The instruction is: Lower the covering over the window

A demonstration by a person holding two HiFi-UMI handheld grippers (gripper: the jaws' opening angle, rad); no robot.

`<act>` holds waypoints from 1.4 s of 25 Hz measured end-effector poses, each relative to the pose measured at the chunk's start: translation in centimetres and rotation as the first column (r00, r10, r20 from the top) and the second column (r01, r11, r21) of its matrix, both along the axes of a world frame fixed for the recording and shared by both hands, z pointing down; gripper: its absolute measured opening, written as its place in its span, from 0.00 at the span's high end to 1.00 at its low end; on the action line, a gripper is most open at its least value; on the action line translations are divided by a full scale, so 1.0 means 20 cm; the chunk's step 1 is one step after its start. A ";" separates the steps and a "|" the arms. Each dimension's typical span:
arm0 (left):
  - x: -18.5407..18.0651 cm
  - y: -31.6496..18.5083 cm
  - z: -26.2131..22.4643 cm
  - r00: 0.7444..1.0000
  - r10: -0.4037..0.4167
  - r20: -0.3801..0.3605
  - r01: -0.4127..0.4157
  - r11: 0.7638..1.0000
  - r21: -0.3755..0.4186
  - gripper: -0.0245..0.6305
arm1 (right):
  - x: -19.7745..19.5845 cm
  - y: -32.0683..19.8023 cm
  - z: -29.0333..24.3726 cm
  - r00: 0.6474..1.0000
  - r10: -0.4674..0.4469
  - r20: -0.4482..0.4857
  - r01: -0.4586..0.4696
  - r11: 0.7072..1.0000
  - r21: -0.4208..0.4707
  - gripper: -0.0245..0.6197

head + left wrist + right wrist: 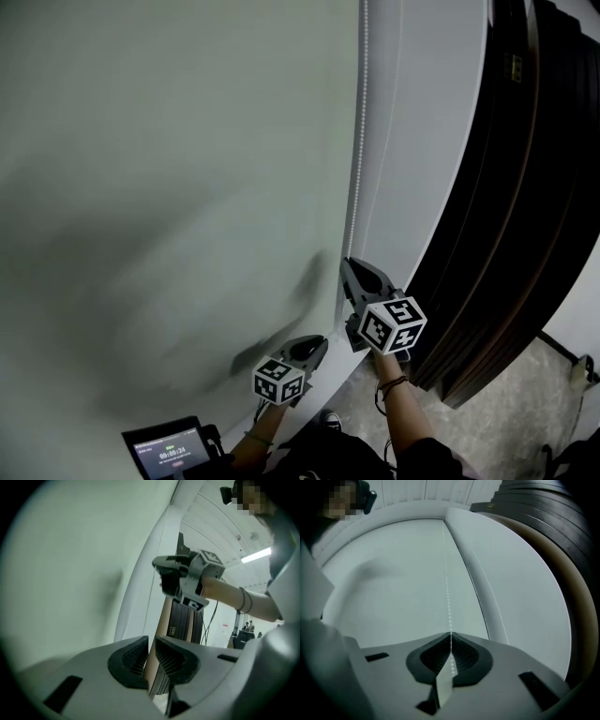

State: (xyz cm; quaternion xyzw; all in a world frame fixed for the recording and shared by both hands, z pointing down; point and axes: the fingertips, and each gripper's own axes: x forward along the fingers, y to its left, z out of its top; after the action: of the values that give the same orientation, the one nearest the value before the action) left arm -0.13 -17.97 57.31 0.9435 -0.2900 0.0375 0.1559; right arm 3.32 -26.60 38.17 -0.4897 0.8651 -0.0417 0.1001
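Note:
A pale grey-green roller blind fills the left of the head view. Its white bead chain hangs along the blind's right edge. My right gripper points up at the chain, and in the right gripper view the chain runs straight down into the jaws. There the right gripper is shut on it. My left gripper sits lower and to the left, close to the blind, with a narrow empty gap between its jaws. From the left gripper view the right gripper shows above.
A white window frame post stands right of the chain. A stack of dark wooden panels leans at the right, over a speckled floor. A small screen device is at the bottom left. People stand far off.

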 end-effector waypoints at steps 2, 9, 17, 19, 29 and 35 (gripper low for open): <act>0.01 0.00 -0.03 1.000 -0.006 -0.021 0.006 1.000 0.003 0.89 | 0.04 -0.01 0.08 0.999 0.006 0.038 -0.005 1.000 -0.026 0.94; -0.04 0.18 -0.13 0.998 -0.008 -0.066 0.010 1.000 0.028 0.90 | 0.03 0.09 0.14 0.999 0.037 -0.019 -0.038 0.998 -0.059 0.94; -0.10 0.29 -0.17 0.997 -0.002 -0.071 0.004 0.999 0.035 0.89 | 0.05 0.29 0.46 0.996 0.088 -0.021 -0.090 0.978 -0.188 0.94; -0.10 0.32 -0.18 0.997 0.008 -0.075 -0.005 0.999 0.034 0.90 | 0.07 0.35 0.49 0.995 0.097 0.000 -0.095 0.974 -0.205 0.94; -0.06 0.49 -0.28 0.990 0.053 -0.133 -0.048 0.998 0.047 0.90 | 0.09 0.74 0.49 0.991 0.129 0.028 -0.120 0.969 -0.214 0.94; 0.02 0.66 -0.34 0.987 0.058 -0.150 -0.050 0.997 0.054 0.90 | 0.08 0.98 0.50 0.995 0.095 0.030 -0.086 0.967 -0.241 0.94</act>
State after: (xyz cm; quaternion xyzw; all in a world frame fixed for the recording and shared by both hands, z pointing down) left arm 0.28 -4.75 50.52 0.9548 -0.2525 -0.0372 0.1525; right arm 4.99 -7.01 48.21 -0.5363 0.8282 -0.1513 0.0598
